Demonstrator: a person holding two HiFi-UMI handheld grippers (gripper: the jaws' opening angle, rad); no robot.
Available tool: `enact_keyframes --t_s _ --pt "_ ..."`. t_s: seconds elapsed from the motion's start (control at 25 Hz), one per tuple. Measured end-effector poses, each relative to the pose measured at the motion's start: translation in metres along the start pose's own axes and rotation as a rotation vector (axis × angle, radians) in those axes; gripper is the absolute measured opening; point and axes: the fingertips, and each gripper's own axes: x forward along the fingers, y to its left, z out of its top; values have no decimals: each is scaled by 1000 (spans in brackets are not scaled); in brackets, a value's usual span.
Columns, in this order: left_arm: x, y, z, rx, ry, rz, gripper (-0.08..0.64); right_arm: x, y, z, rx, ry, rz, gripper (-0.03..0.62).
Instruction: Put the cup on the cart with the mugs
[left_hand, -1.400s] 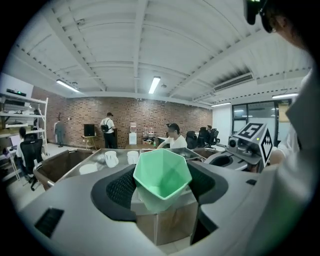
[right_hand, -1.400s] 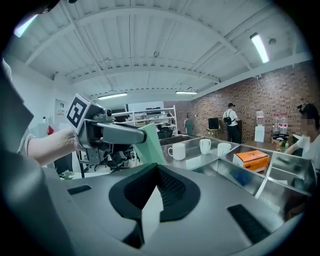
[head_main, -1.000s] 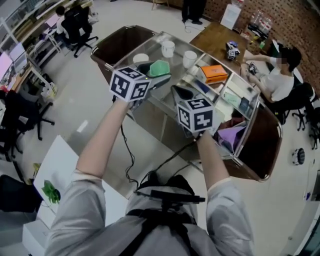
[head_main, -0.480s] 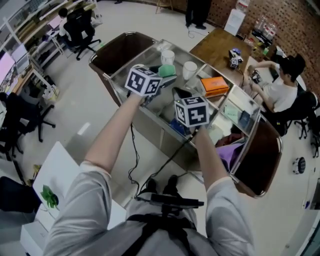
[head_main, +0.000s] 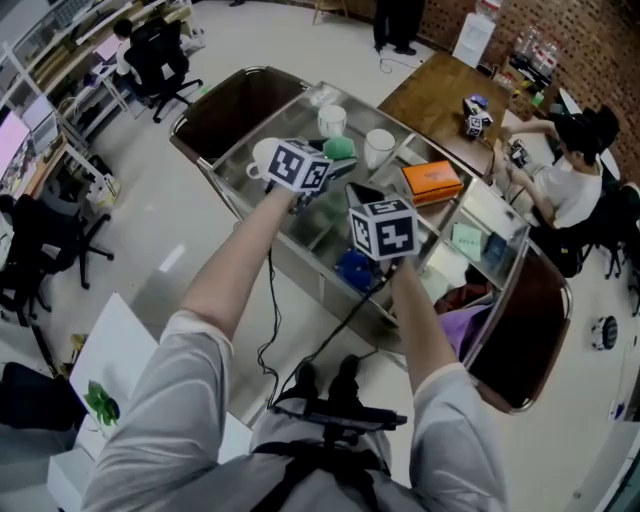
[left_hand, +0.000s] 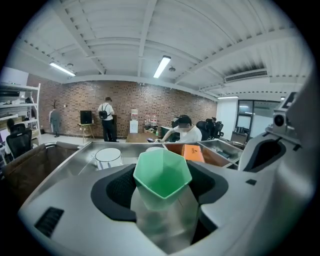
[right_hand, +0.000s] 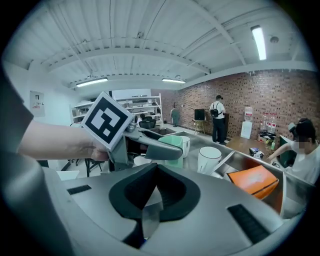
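Cup (left_hand: 162, 175) stands upright, clamped in our left gripper (head_main: 338, 160) above the cart (head_main: 232, 172); mugs (left_hand: 108, 157) wait just ahead, slightly left, so that hand is nearer. Our right gripper (head_main: 362, 192) hangs alongside, jaws together, empty.

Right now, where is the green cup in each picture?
Head view: green cup in the upper middle.
Left gripper view: green cup dead centre, close up.
Right gripper view: green cup just left of centre.
Shared landmark: orange box, always right of it.
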Motion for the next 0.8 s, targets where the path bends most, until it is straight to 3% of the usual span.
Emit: enact_keyframes --t_s 0.8 --pt "48 26 -46 -62 46 36 319 6 -13 -7 21 3 22 8"
